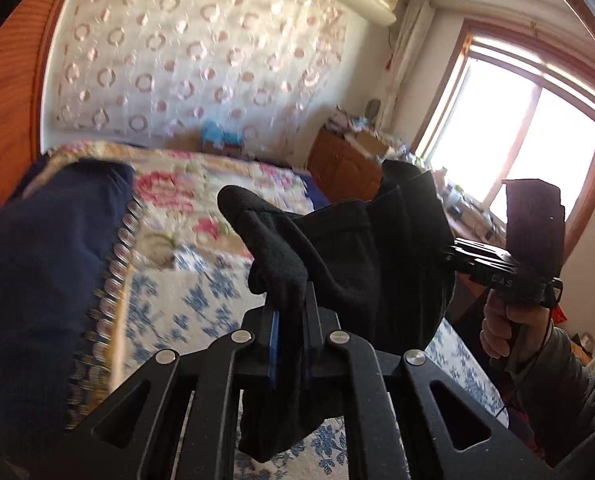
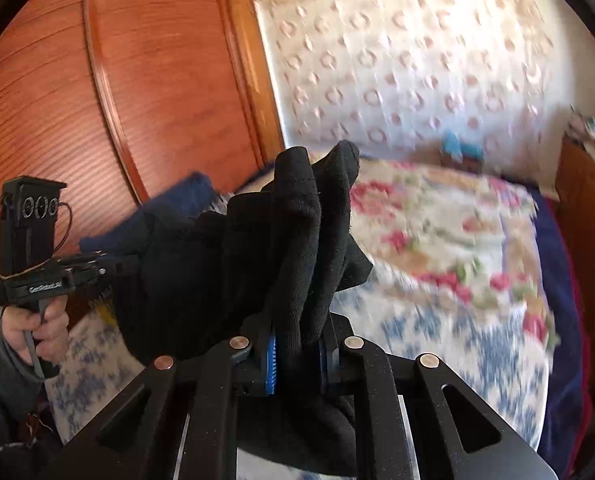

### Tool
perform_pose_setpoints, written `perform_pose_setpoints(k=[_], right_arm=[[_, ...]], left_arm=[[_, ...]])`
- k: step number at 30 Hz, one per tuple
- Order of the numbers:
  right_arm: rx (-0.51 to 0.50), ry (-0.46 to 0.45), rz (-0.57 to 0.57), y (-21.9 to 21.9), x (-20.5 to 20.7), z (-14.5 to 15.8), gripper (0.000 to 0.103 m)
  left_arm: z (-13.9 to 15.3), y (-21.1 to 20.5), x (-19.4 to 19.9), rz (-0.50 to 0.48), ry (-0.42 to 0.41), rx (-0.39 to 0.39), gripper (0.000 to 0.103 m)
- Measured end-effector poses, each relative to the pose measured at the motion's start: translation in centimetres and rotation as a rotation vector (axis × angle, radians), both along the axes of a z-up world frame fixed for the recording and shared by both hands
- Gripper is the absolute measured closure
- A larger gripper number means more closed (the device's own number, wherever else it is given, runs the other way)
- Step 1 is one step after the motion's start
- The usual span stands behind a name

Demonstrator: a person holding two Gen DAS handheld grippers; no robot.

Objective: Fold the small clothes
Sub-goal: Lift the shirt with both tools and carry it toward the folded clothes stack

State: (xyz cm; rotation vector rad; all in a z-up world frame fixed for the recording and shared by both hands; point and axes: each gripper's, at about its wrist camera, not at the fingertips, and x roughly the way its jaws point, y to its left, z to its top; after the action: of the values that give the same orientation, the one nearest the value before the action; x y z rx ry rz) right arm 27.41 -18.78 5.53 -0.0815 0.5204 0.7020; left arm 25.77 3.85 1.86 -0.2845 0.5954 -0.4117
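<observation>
Both tools are clamped on one black garment point(image 1: 337, 248), the left tool point(image 1: 293, 312) and right tool point(image 2: 297, 340) holding it stretched in the air above the floral bed point(image 2: 437, 240). No fold looks made; folding remains.

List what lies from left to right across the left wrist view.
Dark blue garment → floral quilt → black cloth pinched in the left tool → right tool, shut on the cloth's far side → hand holding it → window.
</observation>
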Motion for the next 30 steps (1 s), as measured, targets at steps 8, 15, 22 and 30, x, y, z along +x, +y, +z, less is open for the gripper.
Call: perform_pose_setpoints(k=[8, 15, 22, 30], right_arm=[[-0.027, -0.123, 0.173, 9.6, 3.4, 4.7, 0.089], [-0.135, -0.178, 0.316, 21.0, 8.1, 4.4, 0.089], [-0.231, -0.173, 0.343, 28.2, 12.9, 1.8, 0.088], [-0.299, -0.173, 0.253, 32.1, 16.2, -0.3, 0.062]], left_arm=[[3.7, 8.6, -4.2, 0.24, -0.125, 0.02, 0.094], [1.1, 15.2, -6.0, 0.422, -0.092, -0.025, 0.094], [-1.7, 17.0, -7.9, 0.5, -0.063, -0.003, 0.094], [-3.7, 18.1, -7.6, 0.549, 0.016, 0.039, 0.094]])
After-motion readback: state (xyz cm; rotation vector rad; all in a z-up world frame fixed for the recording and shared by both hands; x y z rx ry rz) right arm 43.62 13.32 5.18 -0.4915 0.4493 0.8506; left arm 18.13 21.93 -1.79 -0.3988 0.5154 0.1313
